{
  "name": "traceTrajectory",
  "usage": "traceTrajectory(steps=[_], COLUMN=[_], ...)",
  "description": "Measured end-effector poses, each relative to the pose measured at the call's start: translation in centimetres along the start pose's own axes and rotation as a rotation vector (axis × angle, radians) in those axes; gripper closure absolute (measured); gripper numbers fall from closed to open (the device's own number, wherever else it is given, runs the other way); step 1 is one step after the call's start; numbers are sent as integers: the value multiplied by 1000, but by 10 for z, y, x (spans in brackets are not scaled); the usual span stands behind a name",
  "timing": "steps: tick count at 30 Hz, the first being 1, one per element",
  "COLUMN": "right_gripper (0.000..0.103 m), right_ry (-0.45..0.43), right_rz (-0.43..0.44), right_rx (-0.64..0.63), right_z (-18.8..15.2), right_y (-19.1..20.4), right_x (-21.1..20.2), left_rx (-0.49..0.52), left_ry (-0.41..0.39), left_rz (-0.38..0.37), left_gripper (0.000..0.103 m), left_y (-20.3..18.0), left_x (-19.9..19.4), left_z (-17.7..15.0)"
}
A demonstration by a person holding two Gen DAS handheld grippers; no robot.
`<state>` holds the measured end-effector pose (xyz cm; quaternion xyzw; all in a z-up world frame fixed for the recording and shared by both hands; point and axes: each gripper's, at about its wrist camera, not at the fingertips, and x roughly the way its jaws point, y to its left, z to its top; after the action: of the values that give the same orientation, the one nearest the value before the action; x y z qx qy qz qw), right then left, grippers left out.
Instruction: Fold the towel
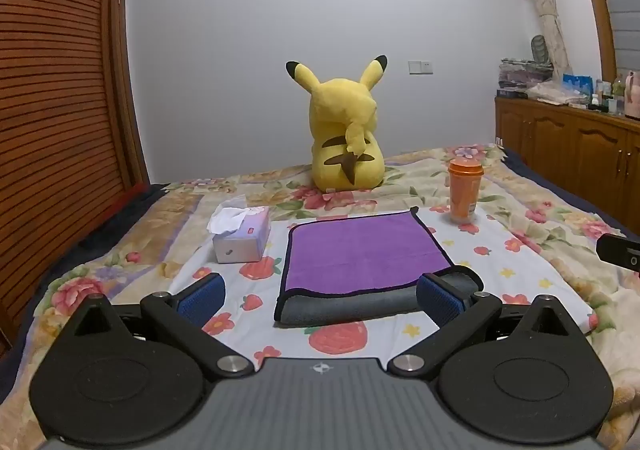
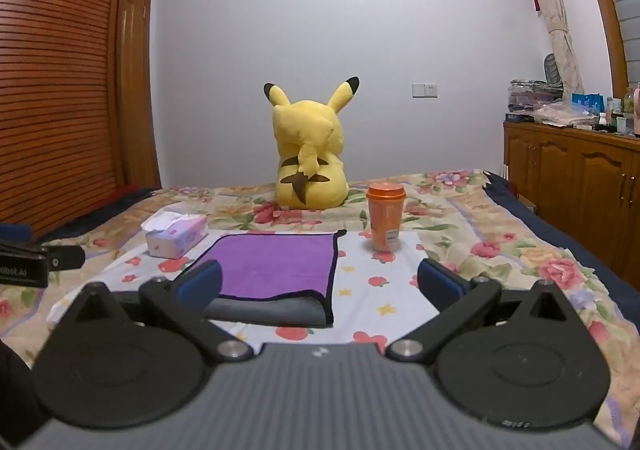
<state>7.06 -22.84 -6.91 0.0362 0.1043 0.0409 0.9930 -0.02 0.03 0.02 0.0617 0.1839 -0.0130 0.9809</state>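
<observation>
A purple towel [image 1: 360, 250] with a dark edge and grey underside lies folded on the floral bedspread, its grey fold along the near side. It also shows in the right wrist view [image 2: 272, 266]. My left gripper [image 1: 320, 296] is open and empty, just in front of the towel's near edge, its fingers apart on either side. My right gripper [image 2: 320, 284] is open and empty, near the towel's near right corner. The right gripper's body shows at the right edge of the left wrist view [image 1: 620, 252].
A tissue box [image 1: 240, 236] stands left of the towel. An orange cup [image 1: 464, 189] with a lid stands at its far right. A yellow Pikachu plush [image 1: 344, 133] sits behind. A wooden cabinet [image 1: 568, 137] lines the right wall, a slatted wardrobe [image 1: 60, 89] the left.
</observation>
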Motion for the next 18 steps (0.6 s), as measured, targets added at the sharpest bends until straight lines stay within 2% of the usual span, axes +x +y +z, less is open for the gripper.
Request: traceTrajectory(steps=[18], right_gripper=[0], right_ry=[1], right_rz=[-1], right_rx=[5], right_z=[-2], right_y=[-6], right_x=[-1], left_rx=[24], left_ry=[-13], left_rz=[7], left_gripper=[0], left_y=[5], left_x=[-2], left_z=[7])
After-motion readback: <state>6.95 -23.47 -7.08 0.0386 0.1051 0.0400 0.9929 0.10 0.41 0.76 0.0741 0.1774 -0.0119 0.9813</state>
